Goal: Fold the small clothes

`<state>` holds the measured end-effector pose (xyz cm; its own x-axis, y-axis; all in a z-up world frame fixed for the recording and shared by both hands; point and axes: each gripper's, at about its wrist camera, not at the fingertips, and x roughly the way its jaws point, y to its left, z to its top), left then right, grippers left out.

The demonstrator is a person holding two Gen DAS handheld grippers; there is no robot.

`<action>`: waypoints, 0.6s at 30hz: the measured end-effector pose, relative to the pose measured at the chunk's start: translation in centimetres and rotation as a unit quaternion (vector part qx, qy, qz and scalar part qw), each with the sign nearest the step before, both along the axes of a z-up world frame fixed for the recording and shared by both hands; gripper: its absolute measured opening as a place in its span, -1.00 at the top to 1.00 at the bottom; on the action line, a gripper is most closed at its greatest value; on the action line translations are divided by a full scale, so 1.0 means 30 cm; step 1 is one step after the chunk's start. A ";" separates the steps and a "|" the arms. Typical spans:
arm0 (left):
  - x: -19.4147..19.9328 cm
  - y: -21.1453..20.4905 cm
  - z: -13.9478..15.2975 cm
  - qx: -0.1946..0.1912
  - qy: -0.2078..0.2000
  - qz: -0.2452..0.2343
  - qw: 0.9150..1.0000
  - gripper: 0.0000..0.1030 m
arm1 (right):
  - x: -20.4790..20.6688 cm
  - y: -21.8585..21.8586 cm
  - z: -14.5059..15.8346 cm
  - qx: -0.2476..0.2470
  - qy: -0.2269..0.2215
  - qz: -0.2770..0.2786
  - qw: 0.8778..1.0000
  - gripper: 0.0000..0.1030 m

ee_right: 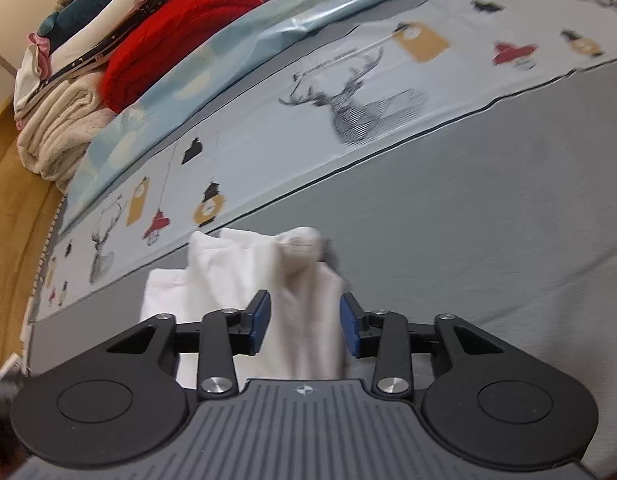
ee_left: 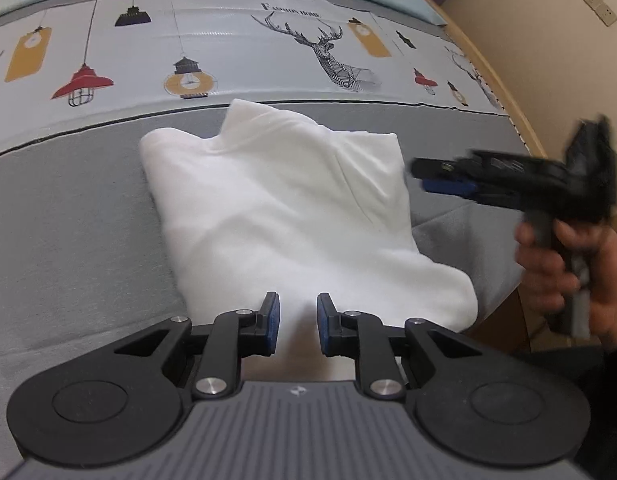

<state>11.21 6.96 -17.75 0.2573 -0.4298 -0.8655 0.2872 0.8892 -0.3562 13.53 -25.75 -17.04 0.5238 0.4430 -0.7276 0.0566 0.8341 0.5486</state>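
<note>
Both grippers angled down over a folded white knit garment (ee_left: 284,200)

Left gripper (ee_left: 298,328) fingers narrowly apart, right gripper (ee_right: 304,326) fingers wider; neither of the 2 grips the cloth lying between and ahead.

garment (ee_left: 276,208): on the bed (ee_left: 68,240), ahead of the left gripper (ee_left: 298,326) fingers
right gripper (ee_left: 440,180): right of garment
clothes pile (ee_right: 108,60): far left, beyond right fingers (ee_right: 258,322)

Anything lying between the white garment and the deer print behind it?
Nothing: in the left wrist view only bare grey cloth separates the white garment from the deer print.
</note>
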 end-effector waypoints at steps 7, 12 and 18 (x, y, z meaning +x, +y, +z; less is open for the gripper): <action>-0.016 0.078 0.024 -0.002 -0.008 -0.004 1.000 0.61 | 0.096 0.126 -0.038 -0.030 0.012 0.005 0.999 0.65; -0.019 0.090 0.028 0.008 -0.012 -0.013 1.000 0.61 | 0.061 0.120 0.086 -0.068 -0.083 -0.041 0.993 0.93; -0.027 0.056 0.037 0.012 -0.019 -0.023 0.999 0.60 | 0.025 0.070 0.040 -0.119 -0.016 -0.035 0.992 0.72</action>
